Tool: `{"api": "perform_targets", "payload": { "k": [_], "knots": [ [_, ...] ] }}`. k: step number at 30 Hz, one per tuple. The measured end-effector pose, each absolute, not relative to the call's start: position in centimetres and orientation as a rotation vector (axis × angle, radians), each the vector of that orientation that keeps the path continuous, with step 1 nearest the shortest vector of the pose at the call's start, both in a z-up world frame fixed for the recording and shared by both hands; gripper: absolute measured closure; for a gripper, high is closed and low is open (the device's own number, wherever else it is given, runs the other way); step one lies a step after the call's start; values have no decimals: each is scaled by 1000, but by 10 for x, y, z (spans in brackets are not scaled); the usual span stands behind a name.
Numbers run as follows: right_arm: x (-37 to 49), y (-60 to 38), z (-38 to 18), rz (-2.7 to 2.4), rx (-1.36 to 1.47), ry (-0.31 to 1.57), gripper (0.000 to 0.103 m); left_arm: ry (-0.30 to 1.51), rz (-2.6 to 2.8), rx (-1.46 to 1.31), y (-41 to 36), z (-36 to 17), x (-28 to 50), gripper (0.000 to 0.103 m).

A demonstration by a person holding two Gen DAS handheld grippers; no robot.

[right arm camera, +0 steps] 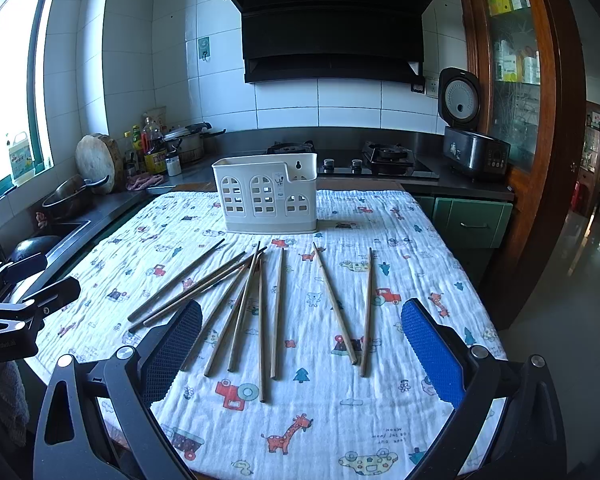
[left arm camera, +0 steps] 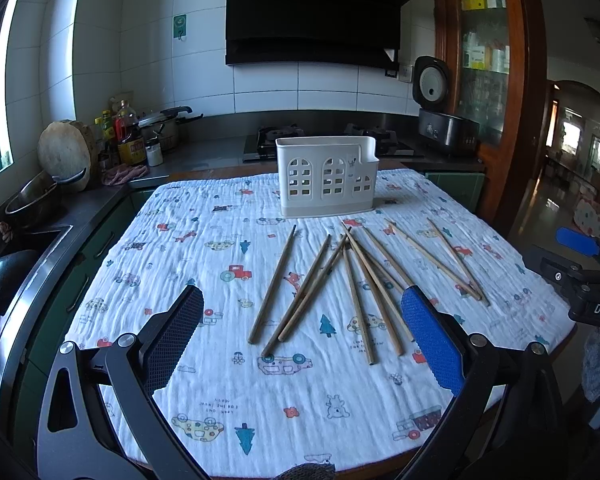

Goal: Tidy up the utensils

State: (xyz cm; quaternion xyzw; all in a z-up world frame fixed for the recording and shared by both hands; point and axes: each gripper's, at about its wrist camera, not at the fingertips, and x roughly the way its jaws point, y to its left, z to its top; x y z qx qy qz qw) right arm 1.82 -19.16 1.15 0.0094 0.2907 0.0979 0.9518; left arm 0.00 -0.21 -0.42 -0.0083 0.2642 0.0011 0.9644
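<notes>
Several wooden chopsticks (left arm camera: 364, 280) lie fanned out on the patterned cloth; they also show in the right wrist view (right arm camera: 260, 312). A white plastic utensil holder (left arm camera: 327, 176) with arched cut-outs stands upright behind them, also in the right wrist view (right arm camera: 266, 198). My left gripper (left arm camera: 302, 334) is open and empty above the near ends of the chopsticks. My right gripper (right arm camera: 302, 344) is open and empty, also above the near ends. The right gripper shows at the right edge of the left wrist view (left arm camera: 584, 280), the left gripper at the left edge of the right wrist view (right arm camera: 16, 312).
The cloth covers a table (left arm camera: 220, 264). Behind it is a counter with a gas hob (right arm camera: 380, 158), an open rice cooker (right arm camera: 472, 148), bottles (right arm camera: 152, 148), a pot (right arm camera: 186, 144) and a chopping block (right arm camera: 98, 162). A sink (right arm camera: 66, 230) is at the left.
</notes>
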Motion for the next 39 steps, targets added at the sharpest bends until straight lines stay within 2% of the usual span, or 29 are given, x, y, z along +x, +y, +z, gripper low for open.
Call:
{"api": "perform_targets", "payload": {
  "k": [39],
  "knots": [
    [20, -184, 9, 209, 5, 595, 6, 554, 3, -12, -4, -10, 5, 5]
  ]
}}
